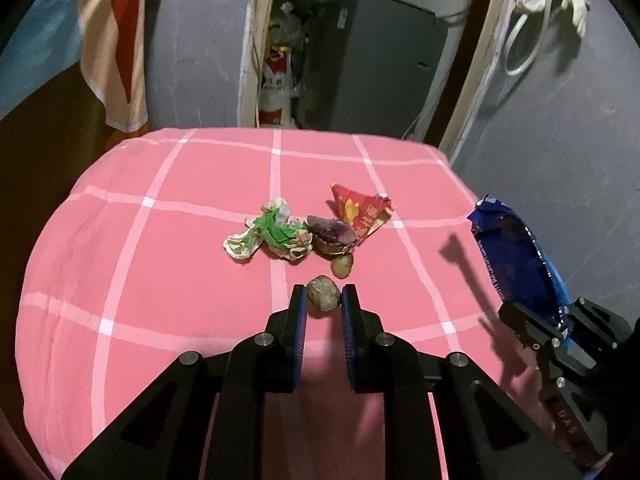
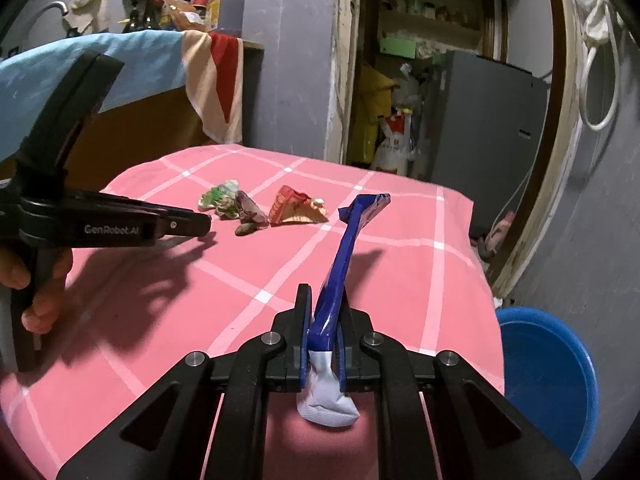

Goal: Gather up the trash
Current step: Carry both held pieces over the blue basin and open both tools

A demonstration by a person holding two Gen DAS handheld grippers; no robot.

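On the pink checked cloth (image 1: pixel 160 264) lie a crumpled green-and-white wrapper (image 1: pixel 272 236), a purple-brown food scrap (image 1: pixel 332 234), a red wrapper (image 1: pixel 360 210), a small peel piece (image 1: pixel 342 266) and a brown lump (image 1: pixel 323 298). My left gripper (image 1: pixel 323 300) holds the brown lump between its fingertips, jaws narrowly apart on either side of it. It also shows in the right wrist view (image 2: pixel 200 220). My right gripper (image 2: pixel 324 312) is shut on a blue snack bag (image 2: pixel 348 248) and holds it above the cloth; the bag also shows in the left wrist view (image 1: pixel 516 256).
A blue basin (image 2: pixel 548 376) stands on the floor right of the table. A grey fridge (image 1: pixel 372 60) and bags fill the doorway behind. A striped towel (image 1: pixel 112 60) hangs over a counter at the left, with bottles (image 2: pixel 224 4) on top.
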